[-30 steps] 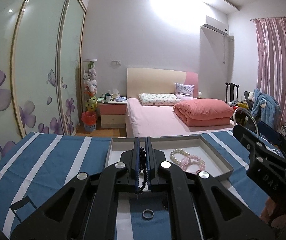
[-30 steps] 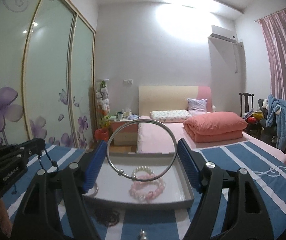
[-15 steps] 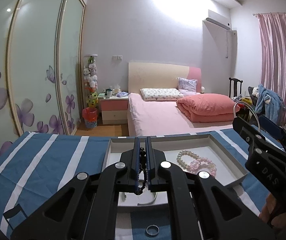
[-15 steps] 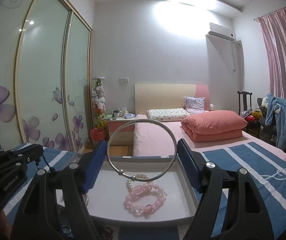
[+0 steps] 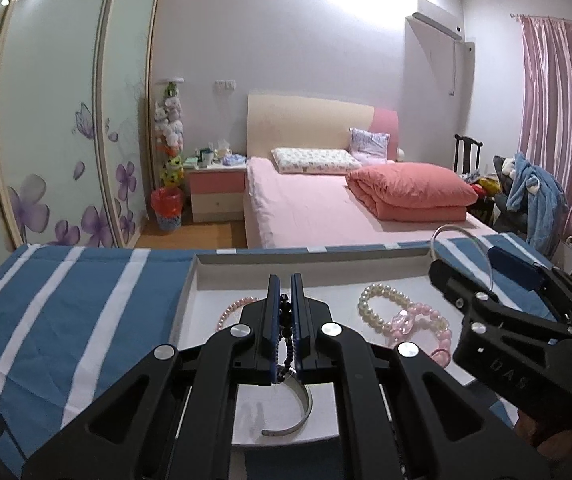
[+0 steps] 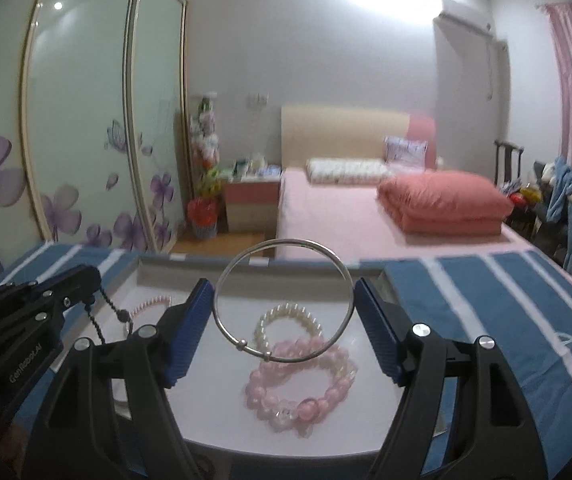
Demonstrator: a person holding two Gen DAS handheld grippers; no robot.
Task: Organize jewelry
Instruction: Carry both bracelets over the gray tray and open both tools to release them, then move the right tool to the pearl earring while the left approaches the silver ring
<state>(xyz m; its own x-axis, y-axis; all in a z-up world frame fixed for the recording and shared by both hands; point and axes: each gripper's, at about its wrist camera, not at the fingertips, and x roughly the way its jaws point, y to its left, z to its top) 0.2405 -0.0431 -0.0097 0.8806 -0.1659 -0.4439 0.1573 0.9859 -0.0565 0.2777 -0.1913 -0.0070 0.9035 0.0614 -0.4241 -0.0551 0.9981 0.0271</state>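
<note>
Hovering over the white tray (image 5: pixel 202 280), your left gripper (image 5: pixel 285 300) has its jaws pinched on a dark bead string (image 5: pixel 284 322) — your right gripper (image 6: pixel 284 304) clamps a silver bangle (image 6: pixel 284 300) above the pearl bracelet (image 6: pixel 289 320) near the tray's right edge.

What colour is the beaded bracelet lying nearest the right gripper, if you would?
Pink bracelet, clearest in the right wrist view.

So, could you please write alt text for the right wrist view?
The right tongs hold a thin silver bangle upright over a shallow white tray, where a white pearl bracelet and a pink bead bracelet lie overlapping.
</note>
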